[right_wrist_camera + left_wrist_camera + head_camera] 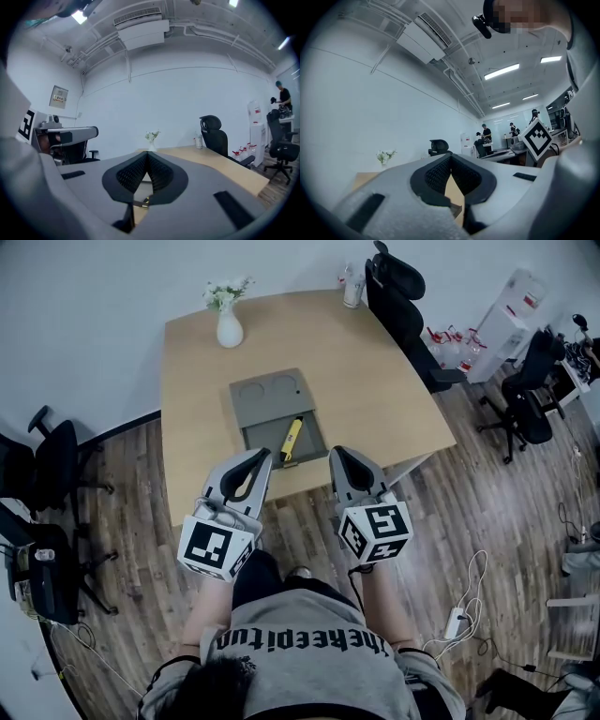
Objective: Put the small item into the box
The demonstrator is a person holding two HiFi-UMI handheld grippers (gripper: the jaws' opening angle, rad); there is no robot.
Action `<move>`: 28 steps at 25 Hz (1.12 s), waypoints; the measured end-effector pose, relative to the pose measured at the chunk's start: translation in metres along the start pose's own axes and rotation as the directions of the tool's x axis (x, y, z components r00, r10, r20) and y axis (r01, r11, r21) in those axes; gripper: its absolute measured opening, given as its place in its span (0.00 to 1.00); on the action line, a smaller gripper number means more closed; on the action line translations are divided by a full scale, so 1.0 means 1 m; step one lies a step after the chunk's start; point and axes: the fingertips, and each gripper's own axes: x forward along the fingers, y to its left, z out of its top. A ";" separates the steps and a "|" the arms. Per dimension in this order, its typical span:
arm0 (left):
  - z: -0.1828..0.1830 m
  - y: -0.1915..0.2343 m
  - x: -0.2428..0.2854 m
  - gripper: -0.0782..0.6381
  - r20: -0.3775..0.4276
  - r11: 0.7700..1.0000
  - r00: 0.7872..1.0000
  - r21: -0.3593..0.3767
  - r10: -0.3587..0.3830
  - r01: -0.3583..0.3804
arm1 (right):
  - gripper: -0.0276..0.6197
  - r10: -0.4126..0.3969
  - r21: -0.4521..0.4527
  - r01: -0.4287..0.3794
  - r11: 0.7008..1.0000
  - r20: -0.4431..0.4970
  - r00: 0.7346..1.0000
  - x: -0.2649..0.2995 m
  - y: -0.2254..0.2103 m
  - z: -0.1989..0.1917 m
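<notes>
Box: grey, open, mid-bench. Yellow item: inside the box, toward its 4 o'clock. Left gripper and right gripper: at box's 6 o'clock, jaws pressed together, empty. Hazard: if the item leans on the wall, a nudge could tip it out.

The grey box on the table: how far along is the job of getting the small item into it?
It looks nearly done: the yellow item lies in the open lower compartment of the grey box. In hand: nothing; the left claw and right claw are both shut and empty, near the front edge of the table. Left: perhaps only closing the box, though I cannot tell whether its upper panel is a lid.
</notes>
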 end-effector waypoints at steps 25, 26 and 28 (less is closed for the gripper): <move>0.015 0.021 -0.053 0.13 0.020 0.999 0.999 0.010 -0.037 0.037 | 0.05 -0.049 -0.016 0.051 0.999 0.067 0.997 -0.027 0.060 0.016; 0.016 0.022 -0.057 0.13 0.021 0.999 0.999 0.008 -0.040 0.040 | 0.05 -0.054 -0.017 0.056 0.998 0.068 0.996 -0.028 0.064 0.016; 0.017 0.025 -0.065 0.13 0.023 0.999 0.999 0.005 -0.046 0.046 | 0.05 -0.064 -0.021 0.066 0.998 0.073 0.995 -0.031 0.073 0.017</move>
